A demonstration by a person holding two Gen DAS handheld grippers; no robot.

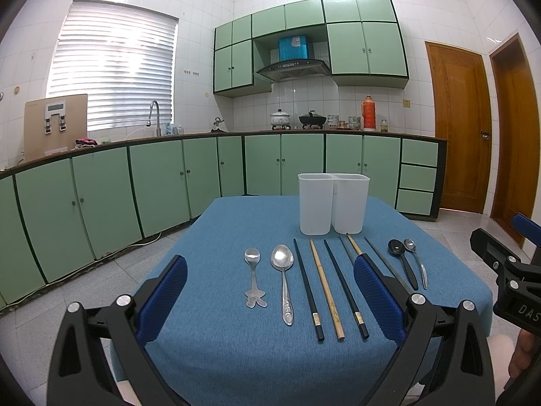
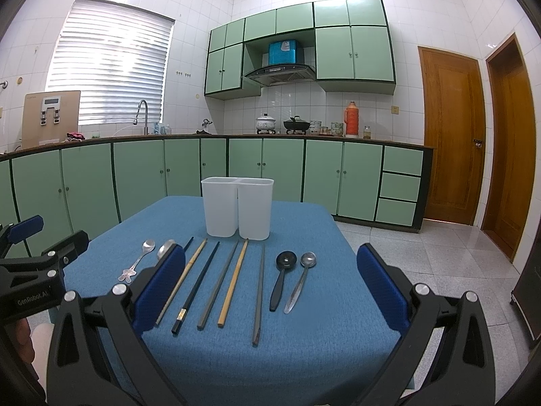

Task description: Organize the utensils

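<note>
Utensils lie in a row on the blue tablecloth (image 1: 236,355), handles toward the cameras, in front of a white two-compartment holder (image 1: 333,203) that stands upright near the table's far edge with nothing visible above its rims.

From the left in the left wrist view: a small steel spoon with a figure-shaped handle end (image 1: 254,277), then a larger steel spoon with a patterned handle (image 1: 284,282) just beside it. Next comes a black chopstick (image 1: 308,289), a bamboo chopstick (image 1: 326,287) and a second black chopstick (image 1: 345,289), lying side by side and slightly fanned. Further right in the right wrist view are a grey chopstick (image 2: 218,286), another bamboo chopstick (image 2: 234,280) and a second grey chopstick (image 2: 259,292) a little apart. At the right end lie a black spoon (image 2: 282,279) and a slim steel spoon (image 2: 301,280), close together, bowls toward the holder.

The left gripper (image 1: 270,294) hovers over the near edge of the table, its blue-padded jaws wide apart and holding nothing, framing the two steel spoons and the first three chopsticks. The right gripper (image 2: 270,287) hovers alongside it, jaws likewise spread and empty, framing the chopsticks and the two right-hand spoons. Green cabinets (image 2: 135,182) run along the wall behind.
</note>
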